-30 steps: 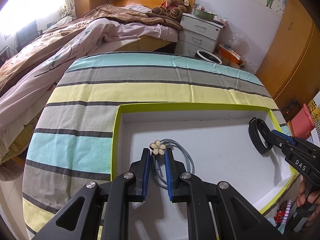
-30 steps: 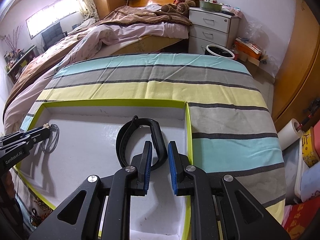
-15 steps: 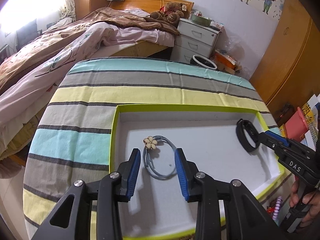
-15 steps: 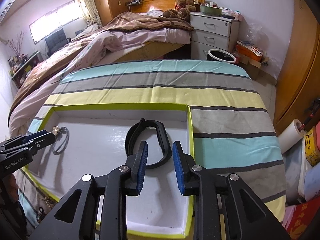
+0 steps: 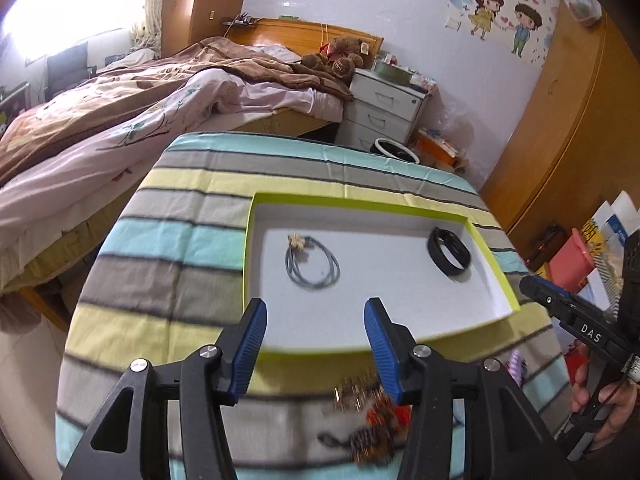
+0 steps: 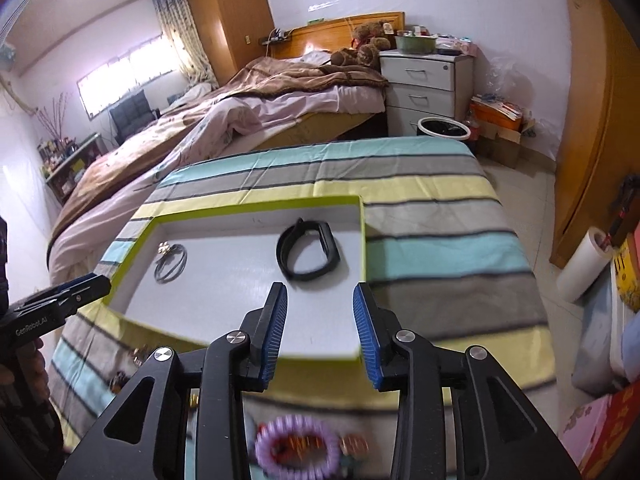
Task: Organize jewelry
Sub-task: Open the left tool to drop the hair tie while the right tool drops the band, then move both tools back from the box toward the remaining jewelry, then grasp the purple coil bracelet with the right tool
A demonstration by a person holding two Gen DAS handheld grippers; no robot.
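A shallow white tray with a lime-green rim (image 5: 360, 200) (image 6: 248, 204) lies on the striped table. In it lie a grey hair tie with a cream flower (image 5: 312, 260) (image 6: 170, 264) on the left and a black wristband (image 5: 448, 250) (image 6: 308, 254) on the right. My left gripper (image 5: 316, 332) is open and empty, over the tray's near edge. My right gripper (image 6: 320, 320) is open and empty, near the tray's front right corner. Below the left gripper lies a blurred pile of gold and red-brown jewelry (image 5: 372, 420). Below the right gripper lies a purple beaded bracelet (image 6: 296, 444).
The striped cloth (image 5: 180, 240) covers the table. A bed (image 5: 120, 120), a white nightstand (image 5: 384, 108) and a bin (image 5: 394, 148) stand behind. A wooden wardrobe (image 6: 592, 120) and a paper roll (image 6: 584, 260) are at the right.
Both grippers opened wide and pulled back and up from the tray. The hair tie and the wristband were let go and lie in the tray. The loose jewelry near the front came into view.
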